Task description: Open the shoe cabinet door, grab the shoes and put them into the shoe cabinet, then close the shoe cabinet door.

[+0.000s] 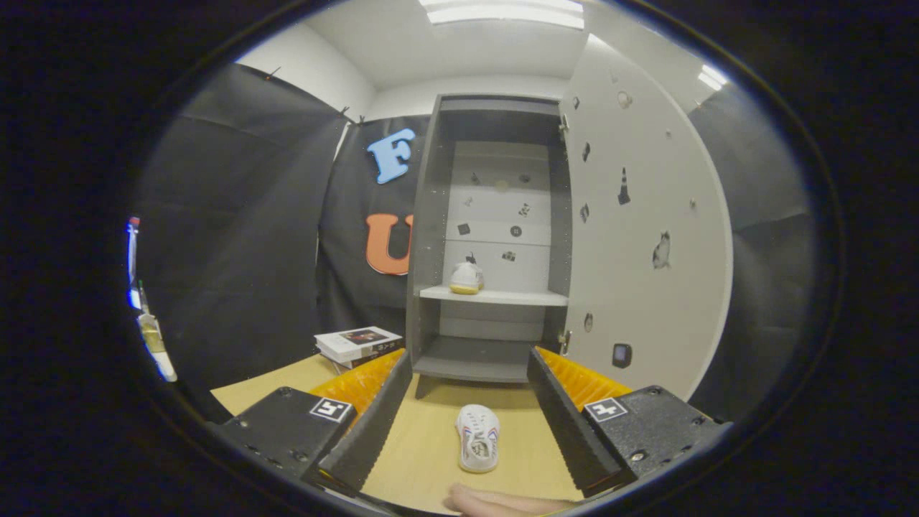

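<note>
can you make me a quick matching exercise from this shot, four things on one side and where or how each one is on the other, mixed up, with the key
Things
1. shoe on the table
2. shoe in the cabinet
3. cabinet door
4. stack of books

Places or states
A. swung open, to the right of the cabinet opening
B. on the table, left of the cabinet
C. lying between the open fingers of the gripper, untouched
D. standing on the white shelf

Pairs: 1-C, 2-D, 3-A, 4-B
</note>
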`<action>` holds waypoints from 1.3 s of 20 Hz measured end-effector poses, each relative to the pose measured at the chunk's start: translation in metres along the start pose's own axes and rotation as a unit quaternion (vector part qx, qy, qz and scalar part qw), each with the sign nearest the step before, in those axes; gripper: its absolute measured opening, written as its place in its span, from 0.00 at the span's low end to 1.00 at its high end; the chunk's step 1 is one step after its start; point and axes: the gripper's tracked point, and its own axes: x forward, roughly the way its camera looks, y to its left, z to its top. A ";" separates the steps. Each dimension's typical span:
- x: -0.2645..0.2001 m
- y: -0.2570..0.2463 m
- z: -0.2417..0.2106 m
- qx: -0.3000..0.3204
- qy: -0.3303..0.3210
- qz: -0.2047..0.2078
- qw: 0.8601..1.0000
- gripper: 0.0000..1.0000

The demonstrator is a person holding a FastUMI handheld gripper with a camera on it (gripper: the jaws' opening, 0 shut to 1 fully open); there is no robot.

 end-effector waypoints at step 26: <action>0.132 -0.005 -0.274 -0.012 0.299 -0.042 0.953 0.65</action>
